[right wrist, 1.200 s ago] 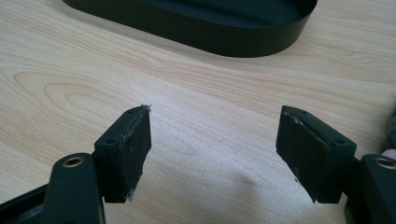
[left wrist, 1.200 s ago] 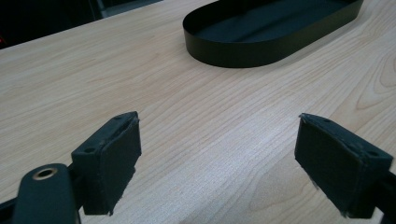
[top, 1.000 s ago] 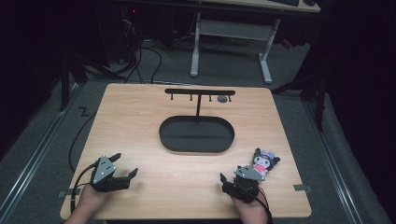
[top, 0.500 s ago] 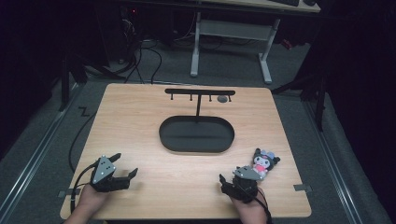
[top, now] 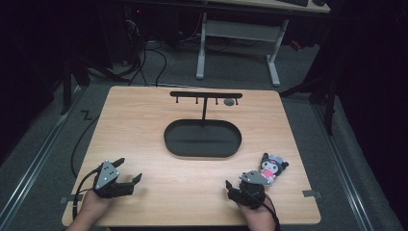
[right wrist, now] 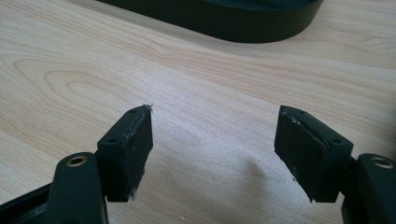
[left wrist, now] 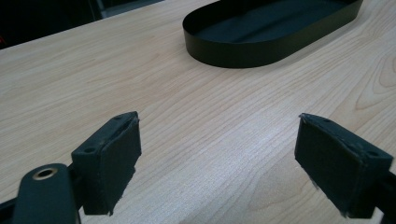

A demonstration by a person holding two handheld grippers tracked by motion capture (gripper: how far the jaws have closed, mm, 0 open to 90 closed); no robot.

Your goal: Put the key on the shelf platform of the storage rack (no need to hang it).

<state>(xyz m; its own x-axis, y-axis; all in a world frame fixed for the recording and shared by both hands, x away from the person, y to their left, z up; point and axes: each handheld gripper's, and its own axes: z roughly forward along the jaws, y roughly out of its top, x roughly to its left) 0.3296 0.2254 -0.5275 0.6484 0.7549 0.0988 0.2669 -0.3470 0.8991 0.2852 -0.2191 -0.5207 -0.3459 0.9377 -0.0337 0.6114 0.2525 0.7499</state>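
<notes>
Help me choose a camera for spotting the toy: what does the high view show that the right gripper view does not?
High view alone: the small plush doll with black hair and pink dress lying beside the right tongs, the black T-shaped hanging rack and the left tongs.

Right gripper view alone: a close look at its own black pads, standing wide apart with nothing between them.

Both: the black oval tray on the light wooden table.

Both hands rest low at the table's [top: 144, 120] near edge, well apart. The left gripper [top: 129, 173] and the right gripper [top: 234, 186] each have jaws spread wide, holding nothing.
</notes>
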